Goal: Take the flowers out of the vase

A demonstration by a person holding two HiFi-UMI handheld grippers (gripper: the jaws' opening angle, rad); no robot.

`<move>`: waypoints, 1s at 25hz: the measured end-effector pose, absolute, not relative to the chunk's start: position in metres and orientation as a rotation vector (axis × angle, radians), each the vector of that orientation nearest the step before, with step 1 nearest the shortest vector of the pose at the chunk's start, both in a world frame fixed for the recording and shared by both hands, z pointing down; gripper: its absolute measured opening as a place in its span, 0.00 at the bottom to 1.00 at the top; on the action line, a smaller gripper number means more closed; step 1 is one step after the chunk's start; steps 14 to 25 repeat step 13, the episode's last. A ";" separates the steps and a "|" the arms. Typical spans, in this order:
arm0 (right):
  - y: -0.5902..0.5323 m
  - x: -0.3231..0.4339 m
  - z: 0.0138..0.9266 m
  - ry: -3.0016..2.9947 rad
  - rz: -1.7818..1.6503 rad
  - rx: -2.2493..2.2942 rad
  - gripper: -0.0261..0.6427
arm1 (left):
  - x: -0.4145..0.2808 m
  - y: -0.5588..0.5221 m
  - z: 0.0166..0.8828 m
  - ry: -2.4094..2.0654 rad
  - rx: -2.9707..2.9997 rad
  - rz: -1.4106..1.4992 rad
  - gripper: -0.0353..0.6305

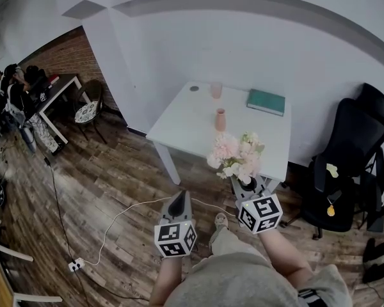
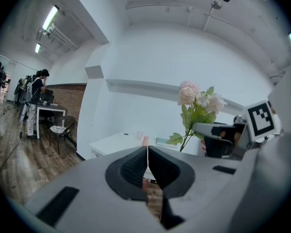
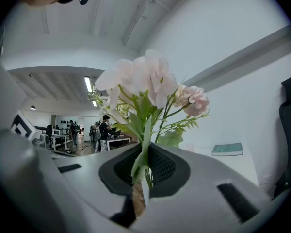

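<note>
My right gripper [image 1: 246, 183] is shut on the stems of a bunch of pale pink and white flowers [image 1: 237, 155], held upright in the air off the table's near edge. In the right gripper view the green stems [image 3: 144, 169] are pinched between the dark pads and the blooms [image 3: 148, 79] rise above. The small pink vase [image 1: 221, 119] stands with nothing in it on the white table [image 1: 179, 123], apart from the flowers. My left gripper [image 1: 178, 201] hovers shut with nothing in it, left of the right one. In the left gripper view its jaws [image 2: 147, 163] meet in a thin slit, with the flowers [image 2: 196, 101] off to the right.
A pink cup [image 1: 216, 90] and a green book [image 1: 265, 102] lie at the table's far side. A black office chair [image 1: 349, 165] stands to the right. A cable and power strip [image 1: 75, 265] lie on the wooden floor. People stand at desks [image 1: 48, 98] far left.
</note>
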State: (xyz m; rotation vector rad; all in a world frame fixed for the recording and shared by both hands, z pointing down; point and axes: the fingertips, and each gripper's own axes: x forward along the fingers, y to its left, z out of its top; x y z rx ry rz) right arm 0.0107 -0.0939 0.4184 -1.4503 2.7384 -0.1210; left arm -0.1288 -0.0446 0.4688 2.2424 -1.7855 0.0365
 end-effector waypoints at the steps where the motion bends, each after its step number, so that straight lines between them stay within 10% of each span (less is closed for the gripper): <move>1: -0.094 0.011 0.419 2.739 -0.121 -1.450 0.07 | -0.129 -0.045 0.469 -1.785 2.242 0.036 0.06; 25: -0.103 0.009 0.420 2.730 -0.128 -1.440 0.07 | -0.129 -0.053 0.472 -1.790 2.240 0.044 0.06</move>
